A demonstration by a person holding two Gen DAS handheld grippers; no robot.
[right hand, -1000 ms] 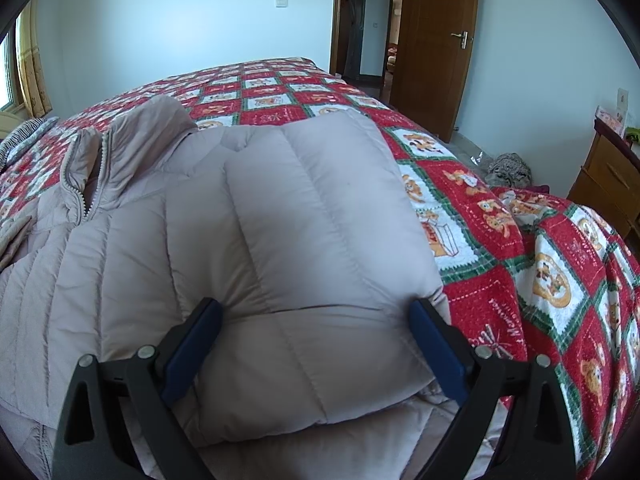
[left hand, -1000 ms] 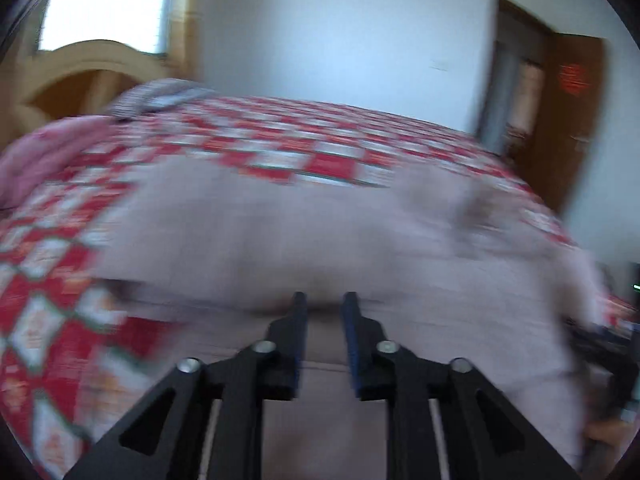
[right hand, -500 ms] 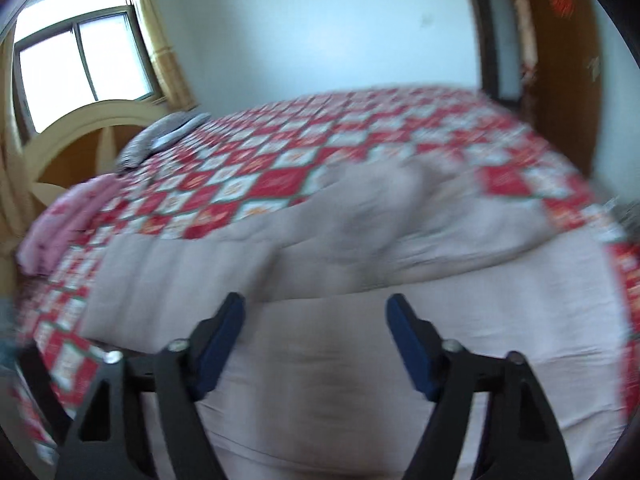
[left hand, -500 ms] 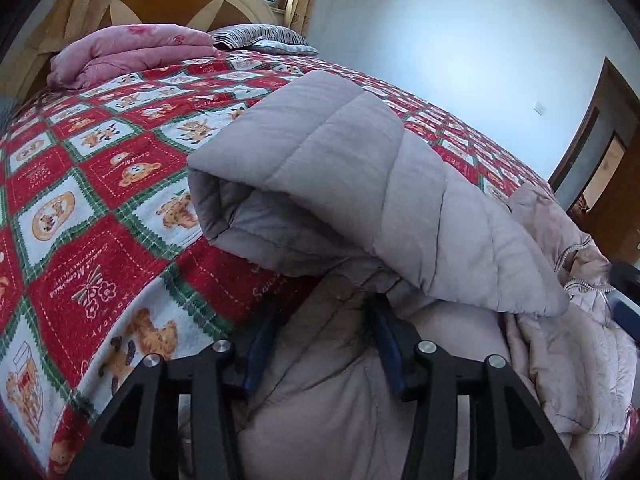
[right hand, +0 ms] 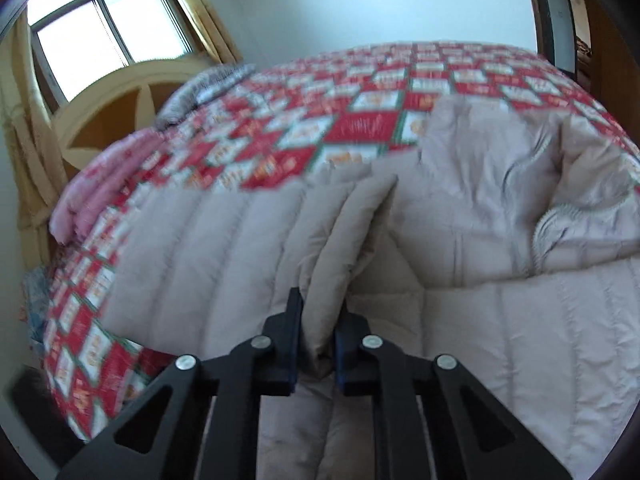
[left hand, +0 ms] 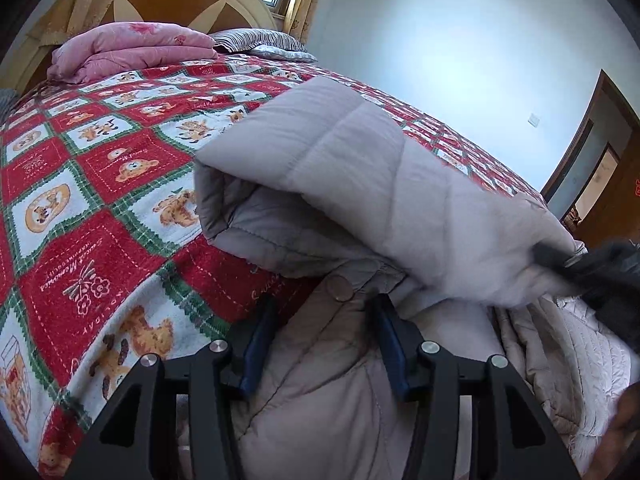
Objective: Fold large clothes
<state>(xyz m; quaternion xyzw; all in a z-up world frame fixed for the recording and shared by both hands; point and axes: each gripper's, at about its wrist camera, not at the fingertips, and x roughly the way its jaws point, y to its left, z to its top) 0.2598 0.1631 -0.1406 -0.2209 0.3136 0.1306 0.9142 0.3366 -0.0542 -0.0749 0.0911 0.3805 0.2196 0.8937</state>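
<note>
A large beige quilted down jacket (left hand: 384, 184) lies on the bed, one side folded over. In the left wrist view my left gripper (left hand: 324, 312) is open, its jaws either side of the jacket's lower edge near a snap button (left hand: 339, 286). In the right wrist view the jacket (right hand: 520, 340) fills the foreground. My right gripper (right hand: 320, 316) is shut on a raised fold of the jacket (right hand: 348, 236). The right gripper also shows as a dark blur at the folded part's edge in the left wrist view (left hand: 592, 264).
The bed carries a red, green and white bear-pattern blanket (left hand: 80, 184). A pink quilt (left hand: 132, 52) and striped pillow (left hand: 260, 42) lie by the headboard (left hand: 180, 0). A brown door (left hand: 600, 184) stands at the right. The bed's edge runs along the lower left.
My right gripper has swung left and closed on a fold of the jacket. My left gripper has opened and sits lower at the jacket's edge.
</note>
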